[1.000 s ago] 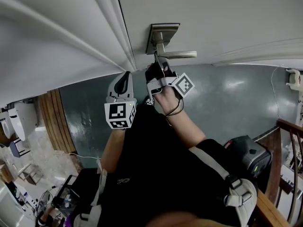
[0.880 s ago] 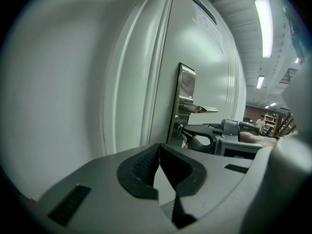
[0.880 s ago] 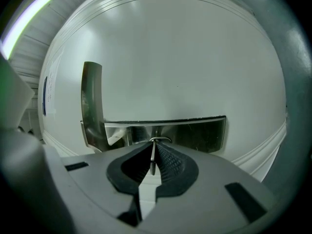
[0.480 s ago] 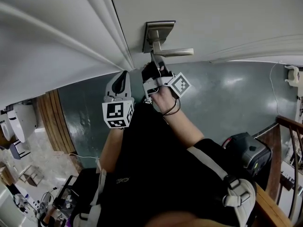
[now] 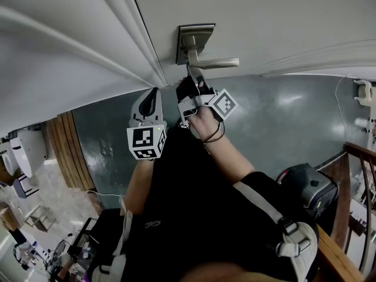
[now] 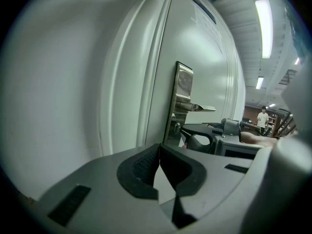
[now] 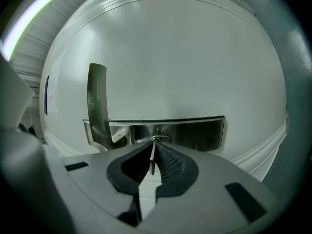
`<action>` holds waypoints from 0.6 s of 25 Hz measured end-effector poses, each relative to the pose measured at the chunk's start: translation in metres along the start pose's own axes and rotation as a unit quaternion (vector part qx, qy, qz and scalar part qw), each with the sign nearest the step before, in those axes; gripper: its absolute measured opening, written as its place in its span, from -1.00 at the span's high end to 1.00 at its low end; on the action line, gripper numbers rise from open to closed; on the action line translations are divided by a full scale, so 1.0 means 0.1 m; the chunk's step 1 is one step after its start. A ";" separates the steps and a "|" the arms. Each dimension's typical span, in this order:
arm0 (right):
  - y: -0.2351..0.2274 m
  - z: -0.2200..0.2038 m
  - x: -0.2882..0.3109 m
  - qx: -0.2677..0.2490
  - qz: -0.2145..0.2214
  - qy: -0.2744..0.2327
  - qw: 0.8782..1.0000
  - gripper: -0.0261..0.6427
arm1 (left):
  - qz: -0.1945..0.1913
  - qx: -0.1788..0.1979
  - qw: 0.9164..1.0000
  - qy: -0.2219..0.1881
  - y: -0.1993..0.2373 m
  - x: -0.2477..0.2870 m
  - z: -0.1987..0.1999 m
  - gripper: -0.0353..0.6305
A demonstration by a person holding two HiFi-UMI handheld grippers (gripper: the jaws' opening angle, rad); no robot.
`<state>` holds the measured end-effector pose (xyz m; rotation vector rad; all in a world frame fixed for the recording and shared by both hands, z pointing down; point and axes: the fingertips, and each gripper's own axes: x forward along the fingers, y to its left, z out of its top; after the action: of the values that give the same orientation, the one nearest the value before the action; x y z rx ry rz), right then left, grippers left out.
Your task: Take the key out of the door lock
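Your right gripper (image 5: pixel 191 80) is up at the white door (image 5: pixel 282 16), its tips just under the brushed-metal lock plate (image 5: pixel 195 35) and the lever handle (image 5: pixel 216 63). In the right gripper view its jaws are almost fully together, pinching the key (image 7: pixel 152 158). The thin metal blade stands edge-on between the two ribbed black pads (image 7: pixel 168 162), which press it from either side. The key's far end reaches the lock plate just below the lever, so it sits in the lock, not free of the door. Nothing else is between those jaws.

Your left gripper (image 6: pixel 159 151) is pressed together too, but on nothing. In the left gripper view its pads meet at the tips, and only a small pale gap shows behind them. It hangs in the air just left of your right gripper, touching neither the door nor the lock, and points at the moulded door frame (image 5: pixel 138 46) beside the plate. From that side you see the lock plate and lever in profile, with your right gripper's dark body reaching in beneath them. Its marker cube (image 5: pixel 147 143) faces up towards your head, above your dark sleeve.
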<state>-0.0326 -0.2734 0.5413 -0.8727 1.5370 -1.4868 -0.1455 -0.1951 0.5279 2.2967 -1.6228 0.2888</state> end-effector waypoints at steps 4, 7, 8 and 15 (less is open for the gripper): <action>0.00 0.01 0.00 0.000 -0.001 0.001 1.000 0.83 | 0.002 0.000 1.000 0.000 -0.01 -0.02 -0.01 0.82; 0.01 -0.01 -0.04 0.003 0.000 0.001 1.000 0.84 | 0.002 -0.001 1.000 0.001 -0.04 -0.02 -0.02 0.82; 0.01 -0.02 -0.06 0.005 0.001 0.001 1.000 0.84 | 0.001 -0.001 1.000 0.001 -0.05 -0.02 -0.02 0.82; 0.02 -0.02 -0.17 -0.017 -0.001 0.006 1.000 0.84 | 0.000 -0.002 1.000 -0.002 -0.10 -0.05 0.00 0.82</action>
<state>-0.0270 -0.2576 0.5404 -0.8880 1.5739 -1.4739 -0.1381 -0.1873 0.5246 2.2965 -1.6238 0.2810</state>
